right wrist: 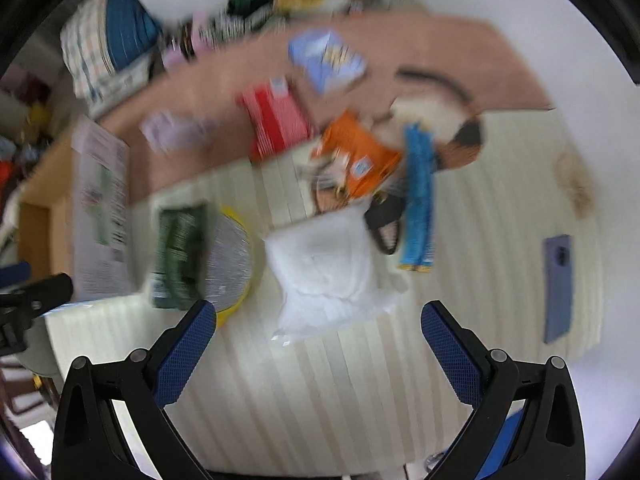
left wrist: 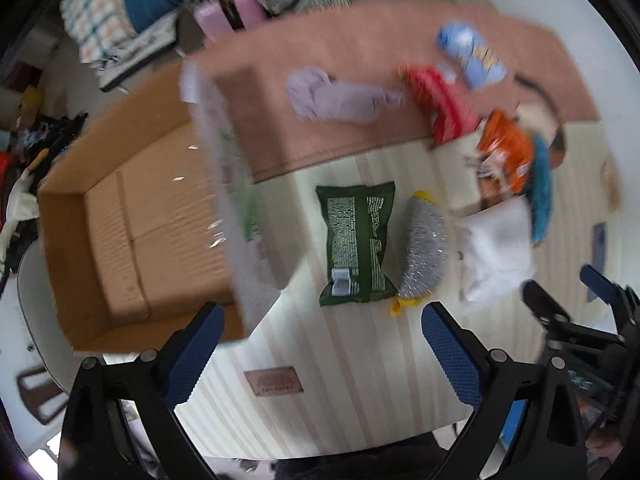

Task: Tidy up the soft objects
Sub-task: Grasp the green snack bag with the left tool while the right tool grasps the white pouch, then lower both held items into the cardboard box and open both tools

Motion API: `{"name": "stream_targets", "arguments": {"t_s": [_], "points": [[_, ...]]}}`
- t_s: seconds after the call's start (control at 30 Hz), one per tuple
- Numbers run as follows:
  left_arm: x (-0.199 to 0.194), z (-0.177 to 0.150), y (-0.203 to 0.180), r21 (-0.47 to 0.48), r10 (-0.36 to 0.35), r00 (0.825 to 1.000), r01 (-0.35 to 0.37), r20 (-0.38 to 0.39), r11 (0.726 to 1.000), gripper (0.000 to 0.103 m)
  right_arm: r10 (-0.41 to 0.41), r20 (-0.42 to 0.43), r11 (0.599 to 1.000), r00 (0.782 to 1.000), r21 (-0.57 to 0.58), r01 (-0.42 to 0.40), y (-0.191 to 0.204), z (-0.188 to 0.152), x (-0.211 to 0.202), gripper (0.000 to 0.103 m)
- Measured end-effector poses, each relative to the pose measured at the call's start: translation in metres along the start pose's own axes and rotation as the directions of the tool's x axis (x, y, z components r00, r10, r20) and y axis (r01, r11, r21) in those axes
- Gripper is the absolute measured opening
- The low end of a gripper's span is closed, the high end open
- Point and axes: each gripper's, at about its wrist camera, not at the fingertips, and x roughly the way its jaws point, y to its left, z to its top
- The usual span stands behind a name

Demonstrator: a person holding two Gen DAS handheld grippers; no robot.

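Soft items lie scattered on a striped cream mat (left wrist: 352, 360) and a pink rug (left wrist: 360, 52). A green packet (left wrist: 356, 240) and a silver-and-yellow scrub pad (left wrist: 426, 248) lie ahead of my open left gripper (left wrist: 320, 344). A white pillow-like bag (right wrist: 324, 268) lies just ahead of my open right gripper (right wrist: 318, 340). Further off are an orange packet (right wrist: 356, 152), a red packet (right wrist: 276, 120), a light-blue packet (right wrist: 326, 58), a lilac cloth (left wrist: 336, 96) and a blue strip (right wrist: 418, 196). An open cardboard box (left wrist: 152, 216) stands on the left. Both views are blurred.
A purple phone (right wrist: 558, 286) lies at the mat's right side. Folded bedding and clutter (left wrist: 120, 20) pile up at the back left. The box's raised flap (left wrist: 236, 216) stands between the box and the green packet. The right gripper (left wrist: 576, 312) shows at the left view's right edge.
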Motion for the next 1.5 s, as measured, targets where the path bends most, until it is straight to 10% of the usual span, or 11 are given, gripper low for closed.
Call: {"name": "stream_targets", "arguments": {"t_s": [0.27,0.43,0.67,0.8,1.0,1.27,1.5], "points": [[0.077,0.052,-0.026,0.078,0.056,0.985,-0.043,-0.161,0.996,0.099,-0.033,-0.121,0.999,0.992,-0.030,0.030,0.005,0.014,0.073,0.103],[0.112,0.065,-0.035,0.118,0.102,0.966,-0.075,-0.237,0.990,0.073,-0.029,-0.138,0.999,0.990,-0.017,0.027,-0.002,0.018,0.091,0.103],[0.148,0.065,-0.045,0.143,0.082,0.941,-0.036,-0.329,0.989,0.072,-0.004,-0.171,1.000,0.985,0.012,0.006,-0.015,0.017,0.108,0.103],[0.149,0.061,-0.042,0.104,0.024,0.940,0.012,-0.340,0.995,0.044,0.006,-0.205,1.000,0.979,0.020,-0.001,-0.020,0.015,0.120,0.097],[0.120,0.045,-0.040,0.110,0.049,0.964,-0.021,-0.260,0.994,0.034,0.004,-0.191,0.999,0.982,0.048,0.006,-0.025,0.006,0.122,0.074],[0.029,-0.003,-0.012,0.013,-0.054,0.997,0.055,-0.049,0.998,0.034,0.087,-0.099,0.994,0.991,0.073,-0.080,-0.030,-0.019,0.064,0.070],[-0.046,-0.016,0.087,-0.082,-0.111,0.987,0.121,0.117,0.989,0.034,0.200,0.037,0.976,0.979,-0.090,-0.196,0.075,-0.019,-0.051,0.070]]}}
